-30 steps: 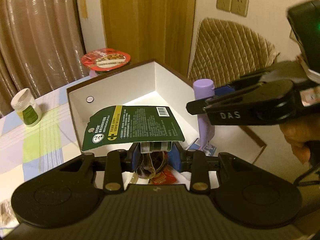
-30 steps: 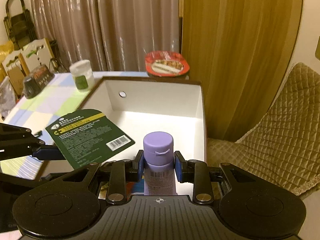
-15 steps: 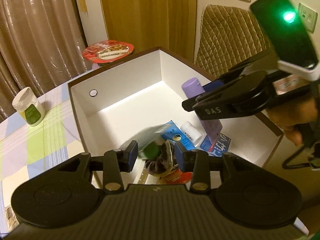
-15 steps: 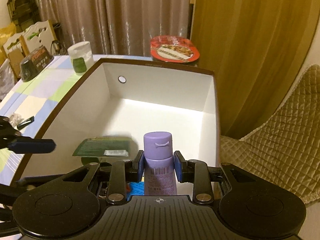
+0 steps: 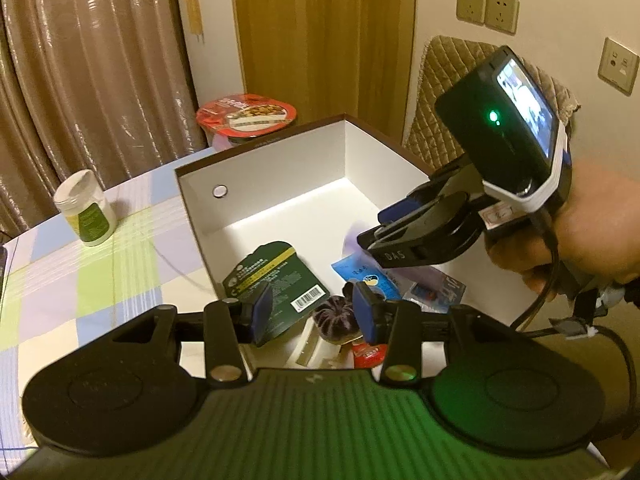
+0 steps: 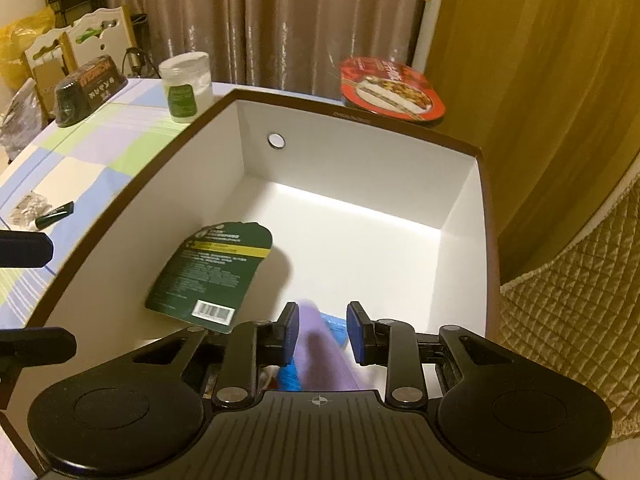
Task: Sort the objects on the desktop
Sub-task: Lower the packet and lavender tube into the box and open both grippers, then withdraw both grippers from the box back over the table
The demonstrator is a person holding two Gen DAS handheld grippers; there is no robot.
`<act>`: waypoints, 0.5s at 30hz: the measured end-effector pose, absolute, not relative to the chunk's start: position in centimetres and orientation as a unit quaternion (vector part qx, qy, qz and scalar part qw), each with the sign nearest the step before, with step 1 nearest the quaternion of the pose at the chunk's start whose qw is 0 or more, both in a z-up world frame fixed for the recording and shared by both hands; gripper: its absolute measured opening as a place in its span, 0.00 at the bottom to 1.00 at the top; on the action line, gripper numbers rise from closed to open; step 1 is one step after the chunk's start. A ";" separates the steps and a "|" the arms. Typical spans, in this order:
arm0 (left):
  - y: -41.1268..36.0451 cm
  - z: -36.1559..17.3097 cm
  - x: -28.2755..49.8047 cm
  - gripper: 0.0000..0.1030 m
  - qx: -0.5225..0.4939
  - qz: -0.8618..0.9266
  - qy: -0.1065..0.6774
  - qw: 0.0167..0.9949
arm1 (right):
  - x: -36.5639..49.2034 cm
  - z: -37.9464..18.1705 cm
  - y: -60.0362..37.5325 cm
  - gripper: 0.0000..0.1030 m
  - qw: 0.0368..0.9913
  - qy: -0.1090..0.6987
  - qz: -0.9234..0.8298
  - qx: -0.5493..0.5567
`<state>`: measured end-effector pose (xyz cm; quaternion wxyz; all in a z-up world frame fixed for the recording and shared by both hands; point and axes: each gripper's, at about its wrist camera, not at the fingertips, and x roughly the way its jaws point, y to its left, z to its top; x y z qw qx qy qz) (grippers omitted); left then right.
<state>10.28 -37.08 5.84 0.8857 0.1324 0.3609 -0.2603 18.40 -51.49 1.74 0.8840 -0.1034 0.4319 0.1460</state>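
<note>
The left gripper (image 5: pixel 313 307) tilts down over the near edge of the brown-rimmed white cardboard box (image 5: pixel 280 184); its blue-padded jaws have just been opening and stand parted with nothing pressed between them. Below them a dark green flat card packet (image 5: pixel 276 280) lies on the box floor, its long axis running from the barcode end nearest the gripper toward the far wall, beside a dark purple fabric scrunchie (image 5: pixel 335 319). The right gripper (image 6: pixel 322 331), borne in a hand (image 5: pixel 560 232) and pitched steeply down into the box, has its jaws apart too; a lilac plastic bottle (image 6: pixel 320 348), blurred, slants between the pads, cap end away from the camera, and whether they still press it cannot be told
</note>
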 end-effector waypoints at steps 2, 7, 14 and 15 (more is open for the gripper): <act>-36.8 6.0 10.2 0.38 0.129 -0.258 0.359 0.887 | 18.2 1.9 -51.4 0.29 0.885 0.429 0.147 -0.103; -35.9 6.4 9.8 0.39 0.119 -0.249 0.357 0.893 | 17.0 3.1 -51.6 0.29 0.892 0.419 0.142 -0.093; -33.9 7.1 8.5 0.42 0.094 -0.235 0.354 0.900 | 13.7 5.4 -51.2 0.29 0.902 0.405 0.133 -0.070; -33.6 7.2 8.3 0.42 0.090 -0.233 0.353 0.902 | 13.1 5.7 -51.1 0.29 0.903 0.403 0.132 -0.066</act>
